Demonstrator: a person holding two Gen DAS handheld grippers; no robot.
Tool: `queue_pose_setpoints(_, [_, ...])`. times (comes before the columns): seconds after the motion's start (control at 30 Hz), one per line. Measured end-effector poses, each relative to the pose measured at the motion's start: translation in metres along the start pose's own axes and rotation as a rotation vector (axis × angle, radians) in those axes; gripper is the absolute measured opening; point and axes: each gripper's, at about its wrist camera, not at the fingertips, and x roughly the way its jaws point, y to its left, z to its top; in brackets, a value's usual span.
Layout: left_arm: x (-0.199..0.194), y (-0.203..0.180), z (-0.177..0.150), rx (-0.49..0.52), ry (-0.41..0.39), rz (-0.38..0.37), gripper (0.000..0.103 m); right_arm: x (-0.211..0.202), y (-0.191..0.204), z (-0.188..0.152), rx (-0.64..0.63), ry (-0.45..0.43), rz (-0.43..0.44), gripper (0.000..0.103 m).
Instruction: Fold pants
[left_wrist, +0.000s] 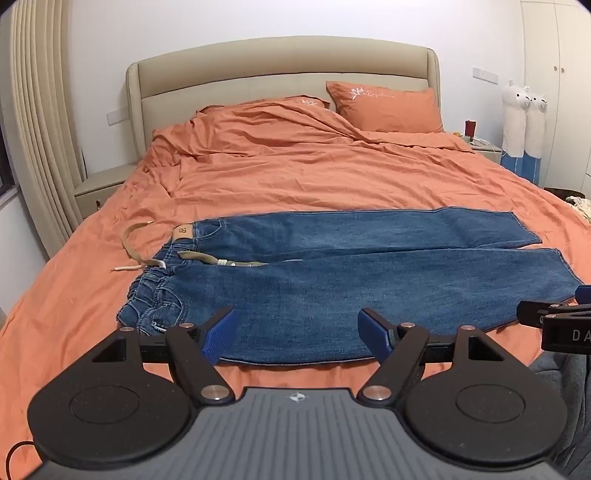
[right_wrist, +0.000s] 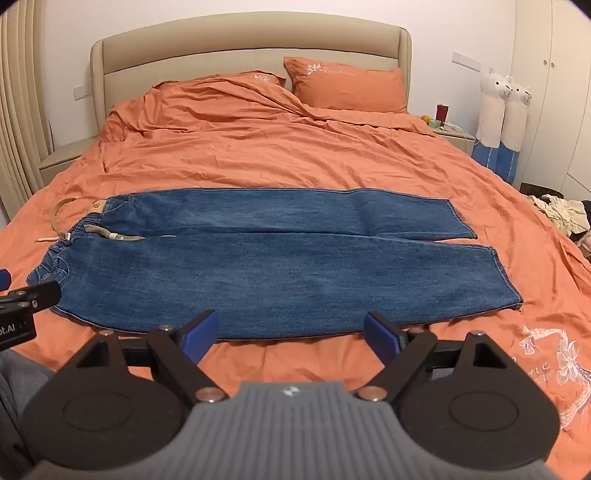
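Ahead of my left claw (left_wrist: 297, 334), off to its left, the elastic waistband (left_wrist: 155, 295) of the blue jeans (left_wrist: 332, 280) bunches up, a tan drawstring (left_wrist: 136, 236) trailing onto the orange bedspread (left_wrist: 295, 166). The jeans lie flat across the bed, legs side by side and running to my right, the near hem edge just beyond my fingertips. My left claw is spread wide with nothing in it. My right claw (right_wrist: 290, 338) is likewise spread and empty, the leg cuffs (right_wrist: 495, 273) ahead to its right.
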Motion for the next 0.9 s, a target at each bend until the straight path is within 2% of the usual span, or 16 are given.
queue_pose_setpoints(0.27, [0.003, -0.005, 0.004, -0.006, -0.002, -0.012, 0.084, 0.001, 0.0, 0.0, 0.002, 0.002, 0.001, 0.082])
queue_pose_setpoints(0.37, [0.001, 0.007, -0.003, -0.024, -0.008, -0.028, 0.083, -0.001, 0.005, 0.001, -0.002, 0.0, 0.001, 0.082])
queue_pose_setpoints(0.9, [0.0, 0.003, -0.001, -0.02, -0.012, -0.014, 0.083, 0.001, 0.001, -0.001, -0.002, 0.001, -0.01, 0.082])
